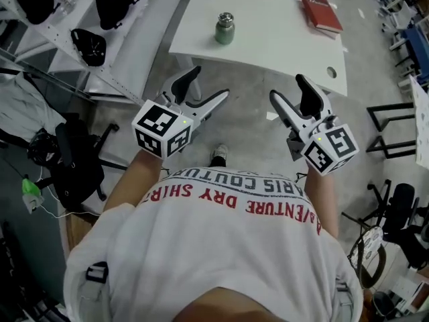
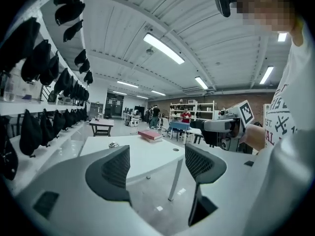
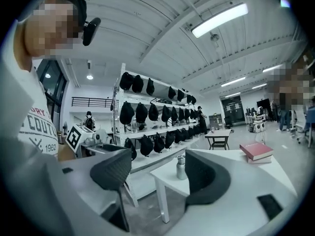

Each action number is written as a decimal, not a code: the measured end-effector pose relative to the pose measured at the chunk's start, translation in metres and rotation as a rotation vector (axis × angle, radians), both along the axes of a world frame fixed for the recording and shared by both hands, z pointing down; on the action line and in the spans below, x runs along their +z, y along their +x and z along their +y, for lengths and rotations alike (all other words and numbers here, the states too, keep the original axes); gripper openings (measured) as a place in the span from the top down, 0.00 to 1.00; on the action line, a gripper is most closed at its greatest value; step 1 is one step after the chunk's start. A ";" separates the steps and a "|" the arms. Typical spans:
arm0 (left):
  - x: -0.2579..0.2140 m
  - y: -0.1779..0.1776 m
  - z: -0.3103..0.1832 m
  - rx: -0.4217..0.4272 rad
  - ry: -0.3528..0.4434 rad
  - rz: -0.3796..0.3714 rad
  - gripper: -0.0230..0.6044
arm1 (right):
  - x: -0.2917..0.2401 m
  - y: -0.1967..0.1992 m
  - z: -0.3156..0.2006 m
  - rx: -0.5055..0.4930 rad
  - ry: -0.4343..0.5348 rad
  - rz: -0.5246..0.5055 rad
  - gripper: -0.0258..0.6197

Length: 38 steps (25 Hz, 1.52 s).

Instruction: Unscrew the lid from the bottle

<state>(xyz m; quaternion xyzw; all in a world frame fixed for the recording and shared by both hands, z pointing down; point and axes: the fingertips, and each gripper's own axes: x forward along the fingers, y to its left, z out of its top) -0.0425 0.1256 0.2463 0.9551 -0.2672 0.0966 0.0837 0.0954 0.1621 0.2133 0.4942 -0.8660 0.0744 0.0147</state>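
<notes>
The bottle (image 1: pixel 224 29) is standing upright on the white table (image 1: pixel 268 45), near the table's left edge, with its lid (image 1: pixel 226 17) sitting on top. Nothing is touching it. The red book (image 1: pixel 320 12) is lying on the same table, well apart from the bottle, toward the table's far right corner.

We are holding both grippers off the table, over the floor (image 1: pixel 248 129) in front of its near edge.

The left gripper (image 1: pixel 209 84) is pointing toward the table's near left corner. Its fingers are standing wide apart with only air between them.

The right gripper (image 1: pixel 287 88) is pointing toward the table's near edge. Its fingers are likewise standing wide apart and gripping nothing. In the right gripper view the bottle is showing in the gap between them, but far beyond them.

A shelving rack (image 1: pixel 127 39) carrying black bags (image 1: pixel 88 45) is running along the table's left side.
</notes>
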 end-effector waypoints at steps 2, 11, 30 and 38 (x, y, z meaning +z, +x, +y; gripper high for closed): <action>0.008 0.007 -0.029 -0.002 -0.012 -0.007 0.41 | 0.006 0.005 -0.031 -0.006 -0.013 0.001 0.46; 0.054 0.030 -0.134 -0.004 -0.059 -0.070 0.39 | 0.038 0.008 -0.137 -0.048 -0.065 0.009 0.46; 0.163 0.065 -0.241 -0.047 -0.117 -0.185 0.39 | 0.090 0.026 -0.194 -0.037 -0.154 -0.017 0.46; 0.187 0.077 -0.268 -0.026 -0.114 -0.225 0.39 | 0.109 0.025 -0.226 -0.070 -0.203 0.020 0.46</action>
